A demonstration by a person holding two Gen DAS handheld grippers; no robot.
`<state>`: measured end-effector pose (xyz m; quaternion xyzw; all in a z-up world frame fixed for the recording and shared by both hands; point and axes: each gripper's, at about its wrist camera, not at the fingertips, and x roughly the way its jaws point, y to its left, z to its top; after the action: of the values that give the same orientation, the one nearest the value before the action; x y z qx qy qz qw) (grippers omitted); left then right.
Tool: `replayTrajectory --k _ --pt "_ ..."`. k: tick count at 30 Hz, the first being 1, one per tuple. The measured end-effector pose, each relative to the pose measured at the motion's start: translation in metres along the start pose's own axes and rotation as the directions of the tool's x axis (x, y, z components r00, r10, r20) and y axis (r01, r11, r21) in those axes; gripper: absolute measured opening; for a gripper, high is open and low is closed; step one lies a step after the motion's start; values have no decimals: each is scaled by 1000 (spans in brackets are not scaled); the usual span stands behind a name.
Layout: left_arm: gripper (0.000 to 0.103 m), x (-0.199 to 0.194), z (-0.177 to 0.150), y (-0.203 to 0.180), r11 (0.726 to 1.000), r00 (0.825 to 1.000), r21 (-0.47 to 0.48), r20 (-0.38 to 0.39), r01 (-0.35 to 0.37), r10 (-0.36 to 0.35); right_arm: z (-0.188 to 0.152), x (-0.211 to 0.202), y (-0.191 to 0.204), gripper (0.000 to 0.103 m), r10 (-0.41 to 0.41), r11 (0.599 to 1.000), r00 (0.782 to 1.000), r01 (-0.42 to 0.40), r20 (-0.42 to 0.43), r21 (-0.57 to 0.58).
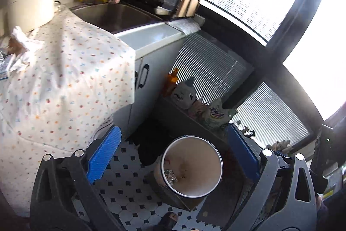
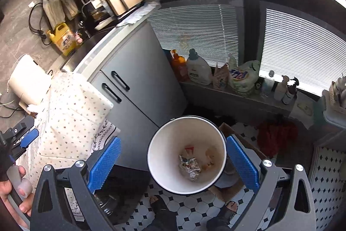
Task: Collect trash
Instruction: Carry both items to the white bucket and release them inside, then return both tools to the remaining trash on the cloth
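Now both my left gripper (image 1: 173,157) and right gripper (image 2: 172,162) hang wide open, empty, above the white bin (image 2: 187,154) on the tiled floor (image 2: 190,213); foil trash (image 2: 190,167) lies inside. Next, I judge, fetch the crumpled tissue (image 1: 20,40) at the countertop's edge.

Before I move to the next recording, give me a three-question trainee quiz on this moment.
1. True or false: the white bin stands on the floor with a crumpled foil wrapper inside.
2. Multiple choice: the right hand-held gripper is A) shut on the foil, B) open and holding nothing, C) shut on the bin's rim.
3. Fill the blank: seen from the left hand-held gripper, a crumpled white ____ lies on the dotted cloth on the counter.

Key: 1 true; 2 B; 3 tissue.
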<state>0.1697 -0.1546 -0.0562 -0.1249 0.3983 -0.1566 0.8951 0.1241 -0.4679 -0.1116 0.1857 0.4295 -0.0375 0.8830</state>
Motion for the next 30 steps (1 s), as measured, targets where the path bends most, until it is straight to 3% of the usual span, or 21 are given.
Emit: replayTrajectory --k 9,21,27,30 --pt "97 -73 -9 77 975 980 -170 109 -144 164 11 19 100 95 128 979 992 -130 -25 -158" --pt "97 -157 -50 147 883 912 -366 169 -295 375 5 25 212 95 238 901 969 -247 -71 -357" --pt "97 -193 -72 173 825 871 -459 189 -329 453 -5 28 270 95 311 830 942 -332 -124 -447" --pt "97 -208 -82 188 796 851 -495 188 -349 491 -11 28 294 95 367 787 912 -409 -183 -461"
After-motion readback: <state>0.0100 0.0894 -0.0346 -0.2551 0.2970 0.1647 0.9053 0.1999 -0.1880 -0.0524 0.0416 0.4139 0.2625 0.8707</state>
